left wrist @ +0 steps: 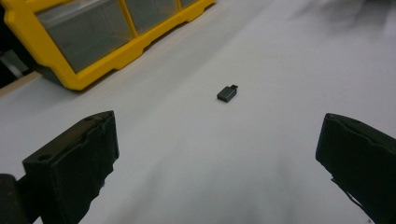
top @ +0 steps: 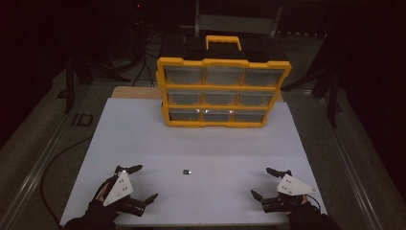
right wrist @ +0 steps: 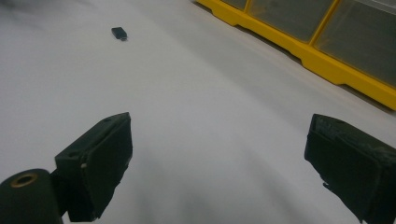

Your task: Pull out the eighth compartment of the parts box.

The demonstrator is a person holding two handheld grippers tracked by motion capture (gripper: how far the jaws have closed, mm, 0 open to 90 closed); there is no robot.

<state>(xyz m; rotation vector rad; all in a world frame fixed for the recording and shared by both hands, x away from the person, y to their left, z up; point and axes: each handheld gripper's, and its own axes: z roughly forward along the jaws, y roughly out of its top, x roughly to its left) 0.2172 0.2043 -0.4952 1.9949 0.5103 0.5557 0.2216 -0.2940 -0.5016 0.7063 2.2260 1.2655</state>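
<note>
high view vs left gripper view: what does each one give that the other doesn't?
High view alone: the organizer's handle, all nine drawers, the right gripper, and both hands at the near edge of the white table. Left gripper view alone: close detail of the left gripper, its fingers wide apart, and the adapter's protruding plug end. Both: the small black adapter lying free, and the yellow organizer.

The small dark adapter (top: 186,171) is too tiny in the high view to make out
</note>
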